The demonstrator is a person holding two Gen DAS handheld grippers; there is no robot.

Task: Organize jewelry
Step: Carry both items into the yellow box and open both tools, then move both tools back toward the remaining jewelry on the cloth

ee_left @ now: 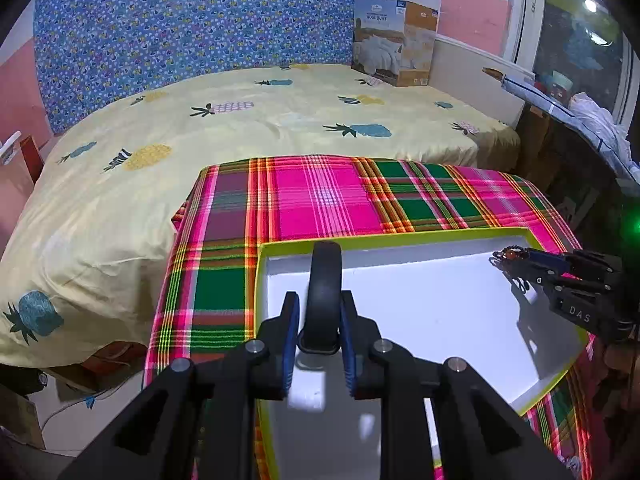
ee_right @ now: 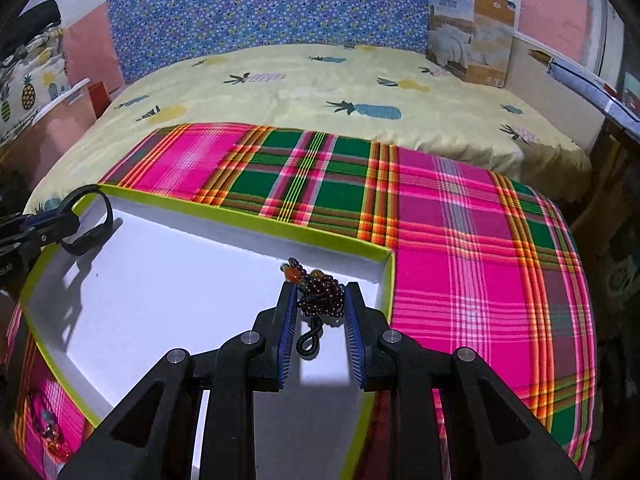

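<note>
The left gripper (ee_left: 319, 322) is closed on a black bangle (ee_left: 325, 280), its 2 blue-padded fingers (ee_left: 291, 332) pressing the ring's flat sides. The ring stands on edge, its plane running near to far along the fingers, its upper arc rising above the tips. From the right wrist view the same bangle (ee_right: 94, 216) shows as an open loop at the tray's far left corner.

The right gripper (ee_right: 320, 300) clamps a bunched dark-red bead bracelet (ee_right: 322, 294); a few orange and amber beads stick out past the tips toward the far side, and a black cord loop (ee_right: 309, 342) hangs toward the near side between the fingers. It is held over the far right corner of the tray.

Both grippers are over a shallow white tray (ee_right: 160, 292) with a lime-green rim (ee_left: 400, 237). The tray sits on a pink, green and orange plaid cloth (ee_right: 472, 240). Beyond lies a bed with a yellow pineapple-print sheet (ee_left: 240, 128), a blue floral headboard cover (ee_left: 200, 20), a quilt box (ee_left: 394, 42) at the far right, and pink walls.
</note>
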